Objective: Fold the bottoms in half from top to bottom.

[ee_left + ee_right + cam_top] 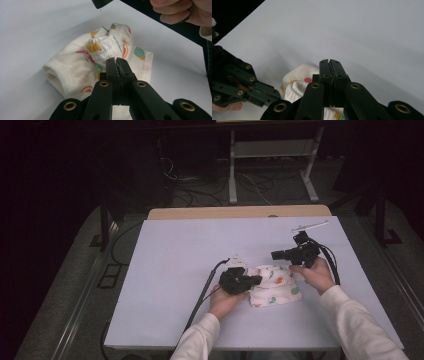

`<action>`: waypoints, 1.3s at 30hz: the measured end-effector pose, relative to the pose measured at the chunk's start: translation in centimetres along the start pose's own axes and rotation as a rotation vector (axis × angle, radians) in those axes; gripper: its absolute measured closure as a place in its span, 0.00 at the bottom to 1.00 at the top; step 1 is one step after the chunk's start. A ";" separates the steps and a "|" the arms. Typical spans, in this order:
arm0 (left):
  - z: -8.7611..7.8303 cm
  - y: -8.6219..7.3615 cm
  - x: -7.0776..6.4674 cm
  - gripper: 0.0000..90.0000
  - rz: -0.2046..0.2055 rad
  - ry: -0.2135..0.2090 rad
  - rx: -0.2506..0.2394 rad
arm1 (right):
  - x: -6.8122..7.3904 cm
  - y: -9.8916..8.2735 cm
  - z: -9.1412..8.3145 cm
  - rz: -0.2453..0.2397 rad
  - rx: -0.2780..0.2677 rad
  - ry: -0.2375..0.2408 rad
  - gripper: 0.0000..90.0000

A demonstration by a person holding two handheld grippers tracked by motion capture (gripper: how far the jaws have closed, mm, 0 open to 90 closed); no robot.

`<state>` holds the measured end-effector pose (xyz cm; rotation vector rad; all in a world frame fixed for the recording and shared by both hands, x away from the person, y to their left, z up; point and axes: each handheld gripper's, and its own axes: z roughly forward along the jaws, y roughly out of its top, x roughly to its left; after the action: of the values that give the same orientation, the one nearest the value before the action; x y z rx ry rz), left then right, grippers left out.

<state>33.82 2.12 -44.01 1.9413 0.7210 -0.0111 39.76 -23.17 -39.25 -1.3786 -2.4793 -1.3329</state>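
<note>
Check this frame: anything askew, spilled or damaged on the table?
Nothing spilled or damaged. The printed baby garment lies bunched rather than flat, with a gathered cuff pulled up into a lump where the left gripper pinches it. The right gripper is shut on nothing, above the table. A white strip sits near the far right edge.

Looks like a lab or recording room, not a home: dark walls, plain white table [170, 270] w/ wooden far edge, loose cables [200, 190] on grey floor behind it, and a white metal stand [272, 150] at the back.
</note>
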 end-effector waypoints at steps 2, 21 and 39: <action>0.0 0.0 0.0 0.98 -0.002 -0.001 -0.001 | -0.1 0.1 0.4 0.003 0.008 -0.004 0.98; 0.1 0.0 0.0 0.98 0.003 0.004 -0.001 | -1.0 -0.4 3.5 0.026 0.122 0.009 0.98; 0.5 -0.3 -0.2 0.85 -0.005 -0.010 0.027 | -1.4 -0.5 3.7 0.076 0.248 0.051 0.99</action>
<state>33.69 1.66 -44.41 1.9636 0.7220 -0.0337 41.61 -21.76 -42.48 -1.3488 -2.4313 -0.9927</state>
